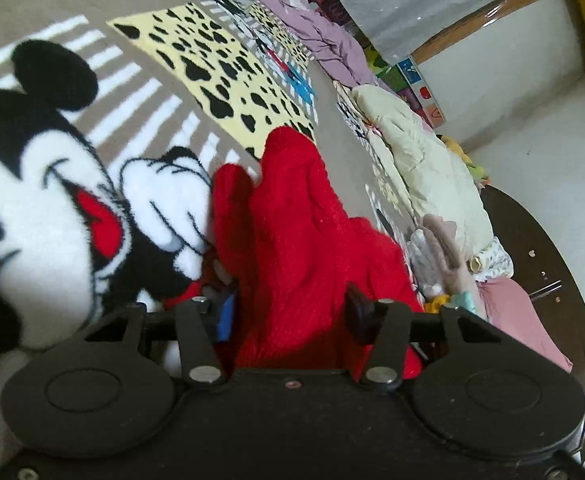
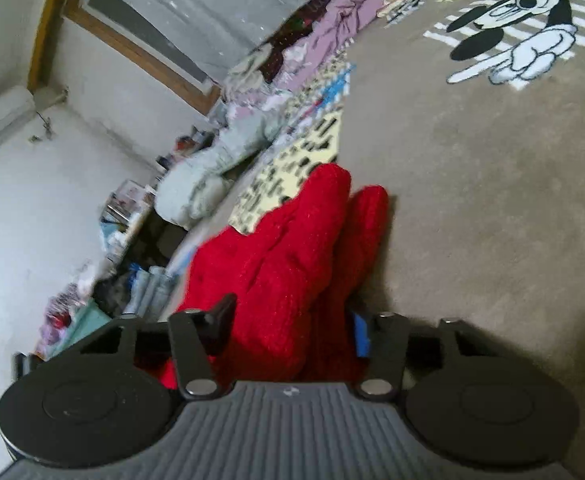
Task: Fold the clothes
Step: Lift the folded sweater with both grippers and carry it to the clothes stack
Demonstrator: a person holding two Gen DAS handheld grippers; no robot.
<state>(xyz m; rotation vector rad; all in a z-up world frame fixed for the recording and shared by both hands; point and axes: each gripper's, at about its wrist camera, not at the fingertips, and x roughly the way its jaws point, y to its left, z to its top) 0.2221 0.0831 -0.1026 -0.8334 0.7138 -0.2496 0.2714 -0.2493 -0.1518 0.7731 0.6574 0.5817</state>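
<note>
A red knit garment lies bunched on a brown Mickey Mouse blanket. In the left wrist view it fills the space between the fingers of my left gripper, which is closed on its thick fabric. In the right wrist view the same red garment runs from between the fingers of my right gripper out over the brown blanket, with two sleeve-like ends pointing away. The right gripper is closed on the fabric too.
A yellow cloth with black spots lies beyond the garment. Piles of other clothes, a pale green quilt and purple fabric line the bed's far side. A dark wooden bed edge and a white wall border it.
</note>
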